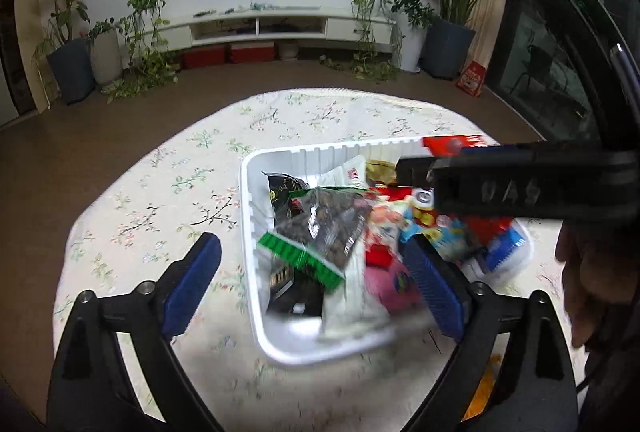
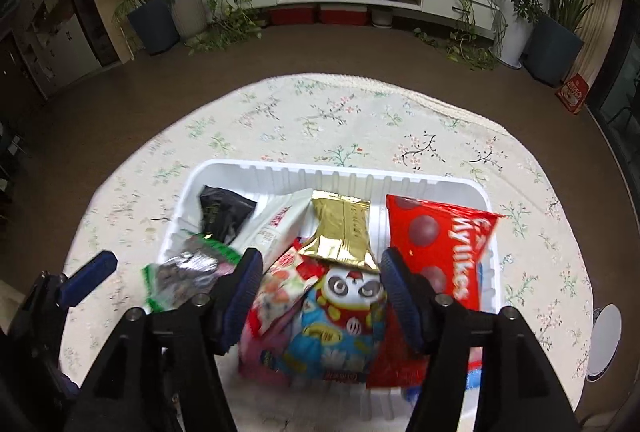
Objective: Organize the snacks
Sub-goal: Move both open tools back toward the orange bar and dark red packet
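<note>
The snack packets fill the white tray [image 2: 280,172] on the desk [image 2: 360,112]. Both tools, left [image 1: 312,280] and right [image 2: 320,288], stand apart, holding nothing. The overhanging green-edged bag [image 2: 188,272] could slide out if nudged.

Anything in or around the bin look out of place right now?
Yes. The clear green-edged bag hangs over the left rim of the white bin, partly outside it. The red Mylikes bag leans up the right wall, its corner above the rim. The other packets lie heaped inside.
</note>
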Motion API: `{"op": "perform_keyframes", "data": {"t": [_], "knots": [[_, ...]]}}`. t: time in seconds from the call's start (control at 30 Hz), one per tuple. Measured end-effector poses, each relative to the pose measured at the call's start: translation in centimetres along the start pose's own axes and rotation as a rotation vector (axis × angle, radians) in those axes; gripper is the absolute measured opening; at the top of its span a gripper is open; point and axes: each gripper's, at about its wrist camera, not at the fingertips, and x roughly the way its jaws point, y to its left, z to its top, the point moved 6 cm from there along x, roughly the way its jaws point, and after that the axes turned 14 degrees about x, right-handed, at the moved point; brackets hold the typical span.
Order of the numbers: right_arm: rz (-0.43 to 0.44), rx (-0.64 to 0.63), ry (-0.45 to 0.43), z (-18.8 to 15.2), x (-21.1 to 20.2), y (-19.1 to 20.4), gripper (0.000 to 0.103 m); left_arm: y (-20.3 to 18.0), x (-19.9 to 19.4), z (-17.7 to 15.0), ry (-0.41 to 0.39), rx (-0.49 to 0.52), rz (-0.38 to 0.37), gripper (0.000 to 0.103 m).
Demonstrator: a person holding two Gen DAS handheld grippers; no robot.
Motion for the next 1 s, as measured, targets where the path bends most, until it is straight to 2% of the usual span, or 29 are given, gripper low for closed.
{"op": "perform_keyframes", "data": {"t": [0.07,0.27,0.33,0.43,0.53,0.6,0.67,0.73,0.77,0.87,0.93,1.0], "knots": [[0.032,0.017,-0.02,-0.2,-1.7,-0.3,0.069,-0.7,-2.4,-0.2,-0.035,0.008,0.009,0.102],[0.186,0.06,-0.131,-2.1,-9.4,-1.4,0.082,-3.2,-8.3,-2.0,-0.085,0.067,-0.017,0.103],[0.193,0.049,-0.175,-3.1,-11.5,-2.1,0.084,-4.0,-10.0,-2.9,-0.098,0.083,-0.019,0.103],[0.166,0.004,-0.287,-4.2,-14.8,-3.5,0.087,-5.0,-12.5,-4.2,-0.122,0.106,-0.024,0.103],[0.152,0.015,-0.333,-5.2,-16.7,-5.6,0.087,-7.5,-15.0,-6.4,-0.125,0.162,-0.097,0.102],[0.171,0.031,-0.324,-6.5,-17.6,-7.0,0.09,-9.7,-16.3,-8.3,-0.126,0.256,-0.145,0.103],[0.185,0.02,-0.296,-8.6,-17.9,-8.1,0.091,-12.2,-17.3,-10.8,-0.099,0.336,-0.224,0.103],[0.191,0.009,-0.264,-10.9,-17.8,-9.0,0.091,-14.7,-17.8,-13.5,-0.028,0.409,-0.321,0.103],[0.196,0.003,-0.24,-12.5,-17.6,-9.3,0.091,-15.9,-17.9,-14.9,0.015,0.452,-0.346,0.103],[0.2,-0.009,-0.182,-16.2,-16.8,-9.9,0.091,-19.4,-18.0,-18.4,0.102,0.608,-0.396,0.102],[0.207,0.003,-0.134,-18.7,-15.7,-10.2,0.091,-21.2,-17.9,-19.8,0.139,0.671,-0.411,0.102],[0.223,0.023,-0.096,-20.8,-15.0,-10.6,0.091,-22.3,-17.8,-20.3,0.149,0.692,-0.431,0.102]]}}
